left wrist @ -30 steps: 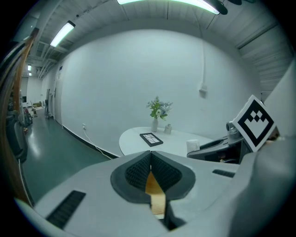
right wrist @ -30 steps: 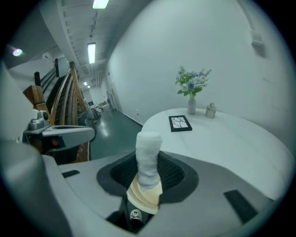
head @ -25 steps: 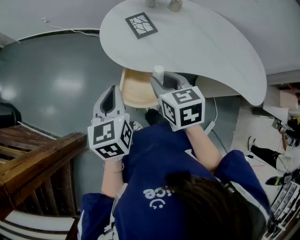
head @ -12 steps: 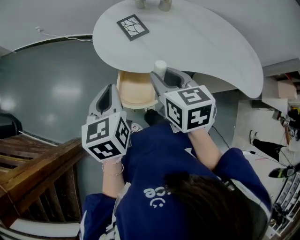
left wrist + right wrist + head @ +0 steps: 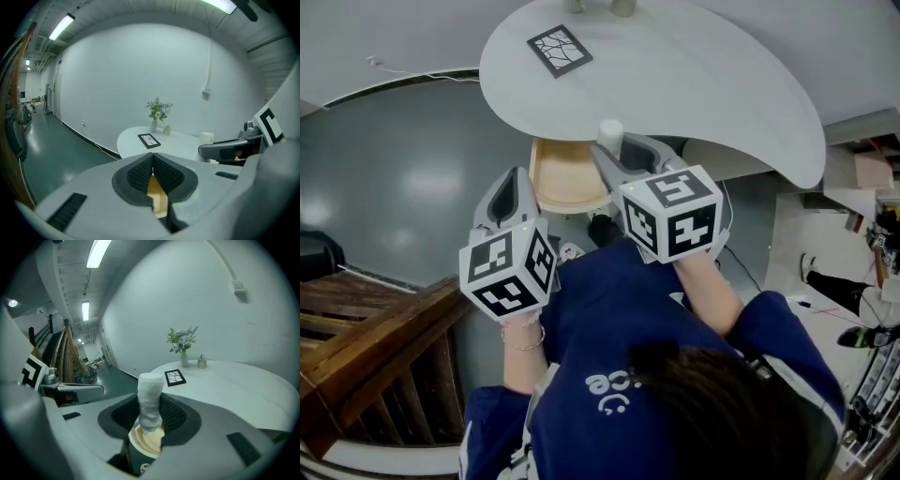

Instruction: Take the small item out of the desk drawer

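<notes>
A white rounded desk (image 5: 703, 75) has a pale wooden drawer (image 5: 567, 178) standing open under its near edge. My right gripper (image 5: 614, 148) is shut on a small white roll (image 5: 610, 131), which sticks up between the pads (image 5: 172, 414) just above the drawer's right side, level with the desk edge. In the right gripper view the roll (image 5: 150, 399) fills the gap of the gripper (image 5: 151, 409), with the drawer (image 5: 146, 440) below. My left gripper (image 5: 512, 180) hangs left of the drawer, shut and empty. In its own view, the left gripper (image 5: 153, 158) shows the drawer (image 5: 157, 199) under it.
On the desk lie a black-framed tile (image 5: 559, 49), a vase of flowers (image 5: 158, 113) and a small jar (image 5: 167, 130) near the wall. A wooden stair rail (image 5: 375, 328) runs at the left. Clutter and cables (image 5: 862, 272) lie at the right. The floor is dark green.
My right gripper has risen a little with the white roll, from drawer level up to the desk edge. The left gripper has barely moved.
</notes>
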Demonstrator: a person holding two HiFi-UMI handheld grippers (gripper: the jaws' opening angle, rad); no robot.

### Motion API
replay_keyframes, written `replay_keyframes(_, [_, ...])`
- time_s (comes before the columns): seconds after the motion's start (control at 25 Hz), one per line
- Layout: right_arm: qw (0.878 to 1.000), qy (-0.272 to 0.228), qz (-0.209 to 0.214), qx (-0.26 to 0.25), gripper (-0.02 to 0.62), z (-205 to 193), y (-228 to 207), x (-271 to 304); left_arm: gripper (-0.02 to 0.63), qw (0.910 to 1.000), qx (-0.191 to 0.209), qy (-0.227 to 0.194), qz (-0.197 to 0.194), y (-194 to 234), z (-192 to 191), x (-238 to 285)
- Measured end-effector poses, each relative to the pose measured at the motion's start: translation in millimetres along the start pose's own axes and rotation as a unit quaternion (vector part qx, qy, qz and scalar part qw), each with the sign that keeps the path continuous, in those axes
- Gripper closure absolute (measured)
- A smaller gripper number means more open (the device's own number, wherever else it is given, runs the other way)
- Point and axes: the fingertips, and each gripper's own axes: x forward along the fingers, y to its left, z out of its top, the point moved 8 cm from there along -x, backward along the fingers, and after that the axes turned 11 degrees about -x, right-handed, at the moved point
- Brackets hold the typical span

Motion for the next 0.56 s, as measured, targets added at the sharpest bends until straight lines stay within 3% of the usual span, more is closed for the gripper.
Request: replay_keyframes(0.56, [1.0,0.004,0.005,-0.005,0.459,-4.9,3.4,1.4,0.601,1.0,-0.005,0.006,0.001,1.6,-4.7,2.8])
